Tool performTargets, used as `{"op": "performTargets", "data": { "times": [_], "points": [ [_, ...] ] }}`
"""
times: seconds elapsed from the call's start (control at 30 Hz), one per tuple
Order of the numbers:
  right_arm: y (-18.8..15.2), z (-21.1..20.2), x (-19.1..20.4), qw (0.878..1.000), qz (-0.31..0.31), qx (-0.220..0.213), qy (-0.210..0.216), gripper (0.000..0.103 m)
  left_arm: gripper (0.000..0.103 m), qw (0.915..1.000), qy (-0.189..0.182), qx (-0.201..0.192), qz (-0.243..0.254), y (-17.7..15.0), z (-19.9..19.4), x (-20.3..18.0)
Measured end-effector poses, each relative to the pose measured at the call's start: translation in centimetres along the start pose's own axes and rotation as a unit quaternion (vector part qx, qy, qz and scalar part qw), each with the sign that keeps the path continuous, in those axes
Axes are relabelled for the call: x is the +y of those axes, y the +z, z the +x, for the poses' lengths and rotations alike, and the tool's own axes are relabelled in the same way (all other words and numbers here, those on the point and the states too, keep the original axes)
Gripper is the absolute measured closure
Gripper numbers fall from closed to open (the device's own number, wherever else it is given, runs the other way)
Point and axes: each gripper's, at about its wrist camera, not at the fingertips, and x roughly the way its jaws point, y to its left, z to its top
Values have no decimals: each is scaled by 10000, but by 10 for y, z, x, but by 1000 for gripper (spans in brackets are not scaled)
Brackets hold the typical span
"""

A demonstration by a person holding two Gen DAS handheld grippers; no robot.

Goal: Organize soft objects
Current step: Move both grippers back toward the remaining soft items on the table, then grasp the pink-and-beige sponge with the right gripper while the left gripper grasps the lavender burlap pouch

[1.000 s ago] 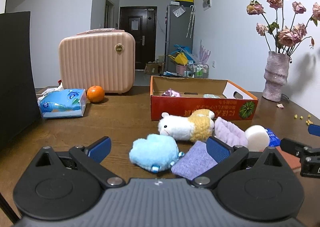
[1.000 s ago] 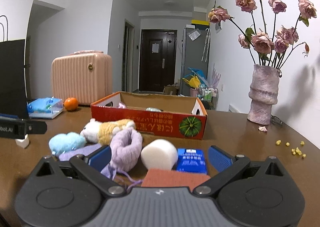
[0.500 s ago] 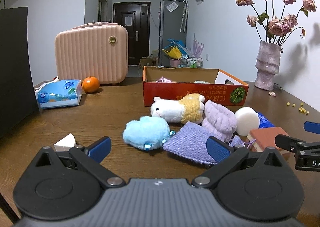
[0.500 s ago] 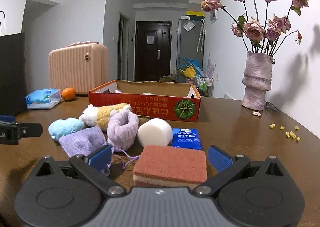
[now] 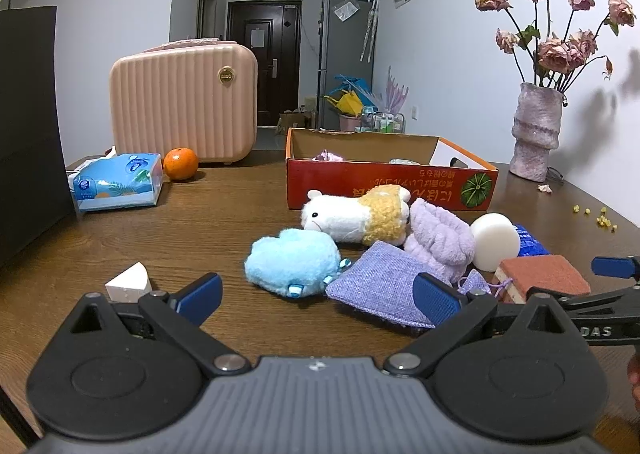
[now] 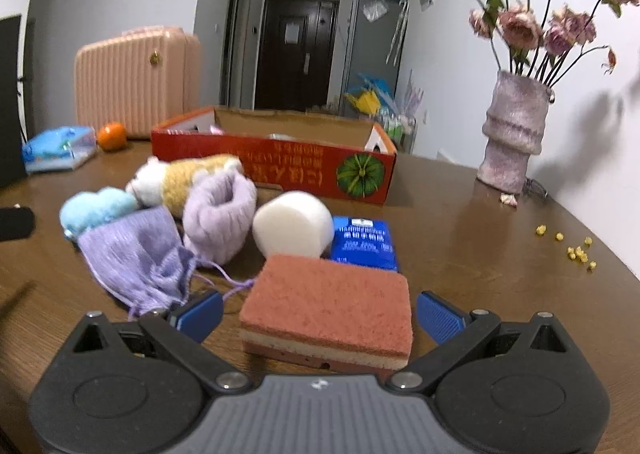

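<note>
Right gripper (image 6: 318, 314) spread wide and empty, poised low with the layered red sponge (image 6: 328, 312) lying directly between the blue pads, not yet touched. Likely the step in hand: taking that sponge for the red cardboard box (image 6: 276, 162) farther ahead. Best to advance until the pads bracket the sponge's short sides, close gently since foam will give, lift clear of the blue packet (image 6: 364, 242) and white foam cylinder (image 6: 294, 222) just beyond, and avoid snagging the cord of the lilac drawstring pouch (image 6: 136, 254) ahead to the left.

Left gripper (image 5: 318, 296) likewise agape, holding nothing; blue plush (image 5: 294, 262) and the pouch just ahead between its fingers, alpaca plush (image 5: 356, 216) and lilac knit cuff (image 5: 438, 238) beyond, white wedge (image 5: 128, 286) by the left finger.

Dark wooden table (image 5: 192, 230), bare in places, yellow crumbs (image 6: 572, 246) far right. Farther off: pink suitcase (image 5: 184, 110), orange (image 5: 181, 163), tissue pack (image 5: 118, 182), vase of dried roses (image 5: 536, 130), white walls, dark door (image 5: 264, 62) down a hallway.
</note>
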Motion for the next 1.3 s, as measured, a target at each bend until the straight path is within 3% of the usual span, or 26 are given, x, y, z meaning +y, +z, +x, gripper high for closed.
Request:
{"op": "performTargets", "data": {
  "times": [0.3,0.63,1.3],
  "points": [
    [1,23,-8,9992,185,347,-9,0,0,10000,9,38,-32,-1,1,0],
    [-1,25,-10,9990,252,352,50,2,0,10000,34,46,-35,0,1,1],
    [-1,0,-16,9984,504,-238,116,3,0,9998,147,127,61,-2,7,-4]
  ]
}}
